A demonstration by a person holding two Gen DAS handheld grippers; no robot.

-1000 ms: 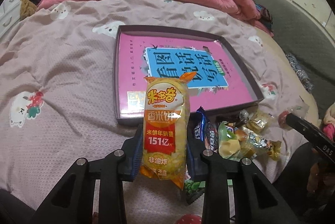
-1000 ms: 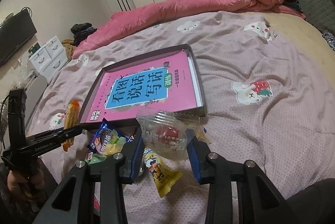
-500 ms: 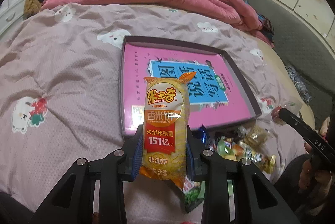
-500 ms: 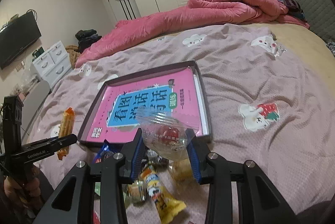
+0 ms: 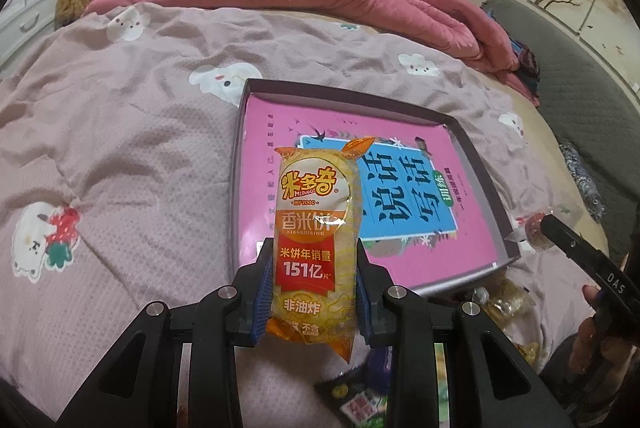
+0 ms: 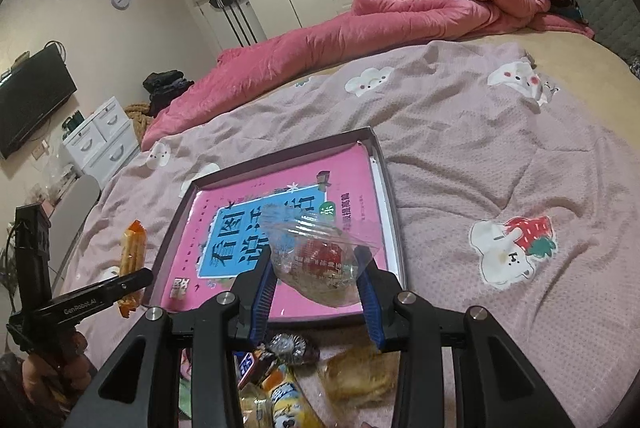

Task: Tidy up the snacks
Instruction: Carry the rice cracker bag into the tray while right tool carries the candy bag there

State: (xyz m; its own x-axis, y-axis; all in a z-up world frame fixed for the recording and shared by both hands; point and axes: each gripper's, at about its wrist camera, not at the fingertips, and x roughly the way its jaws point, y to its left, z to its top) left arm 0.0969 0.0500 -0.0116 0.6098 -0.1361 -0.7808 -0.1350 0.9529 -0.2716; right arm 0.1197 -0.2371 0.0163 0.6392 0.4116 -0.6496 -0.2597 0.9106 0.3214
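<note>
My left gripper (image 5: 314,292) is shut on an orange and yellow rice cracker packet (image 5: 316,240), held upright above the near left corner of the tray (image 5: 236,187). The shallow dark tray lies on the bed with a pink and blue book (image 5: 400,203) inside it. My right gripper (image 6: 318,292) is shut on a clear plastic snack packet with red print (image 6: 316,260), hanging over the tray's near edge (image 6: 394,224). The left gripper with the cracker packet (image 6: 132,260) shows at the left of the right wrist view. Loose snacks (image 6: 288,376) lie on the cover below my right gripper.
The bed carries a mauve cover with bear prints (image 5: 100,155) and a bunched pink duvet (image 6: 400,11) at the back. Drawers (image 6: 100,139) and a television (image 6: 28,107) stand left of the bed. A person's hand (image 5: 592,332) holds the right gripper.
Both grippers have moved forward toward the tray with their packets still held. The loose snack pile has slid lower in both views.
</note>
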